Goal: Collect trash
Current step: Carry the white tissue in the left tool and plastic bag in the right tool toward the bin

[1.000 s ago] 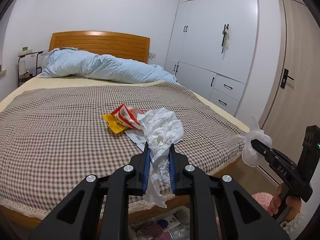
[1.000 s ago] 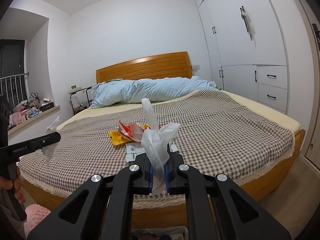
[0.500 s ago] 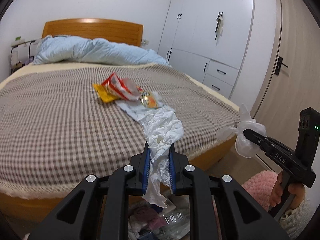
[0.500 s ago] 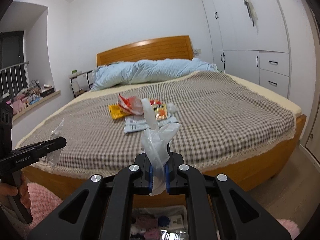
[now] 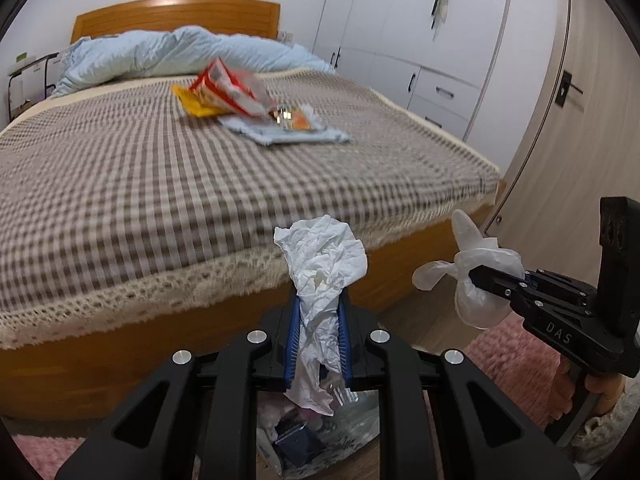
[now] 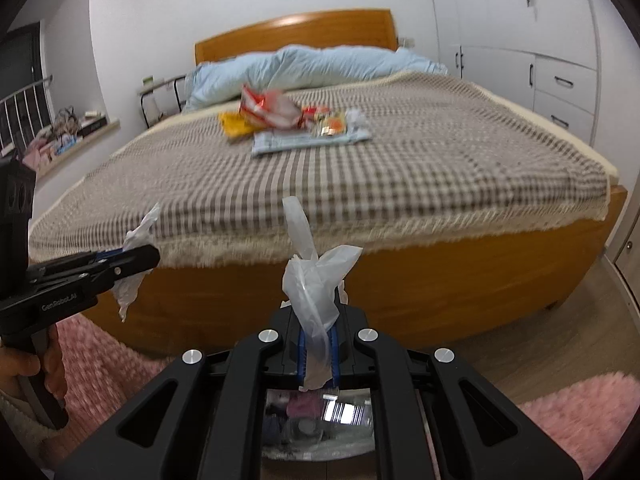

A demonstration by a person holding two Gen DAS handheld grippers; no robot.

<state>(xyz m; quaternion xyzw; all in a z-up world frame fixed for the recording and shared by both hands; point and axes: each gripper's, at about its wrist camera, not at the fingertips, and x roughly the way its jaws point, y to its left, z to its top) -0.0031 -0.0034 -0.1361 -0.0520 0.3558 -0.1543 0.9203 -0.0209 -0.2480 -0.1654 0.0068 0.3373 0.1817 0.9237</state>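
Observation:
My left gripper is shut on a crumpled white tissue that sticks up between its blue pads and hangs below them. My right gripper is shut on a clear plastic glove. Each gripper shows in the other's view, the right gripper at the right edge and the left gripper at the left edge. Both hang in front of the bed's foot, above a bin with a clear bag holding rubbish, seen also as the bin. More trash, red and yellow wrappers and a pale flat packet, lies on the bed.
The bed has a checked cover, a wooden frame and a blue duvet at the headboard. Pink rugs lie on the wood floor. White wardrobes and a door stand on the right.
Both grippers have sunk from above the bed to below its edge, still holding the tissue and the glove. The bin now shows larger beneath them.

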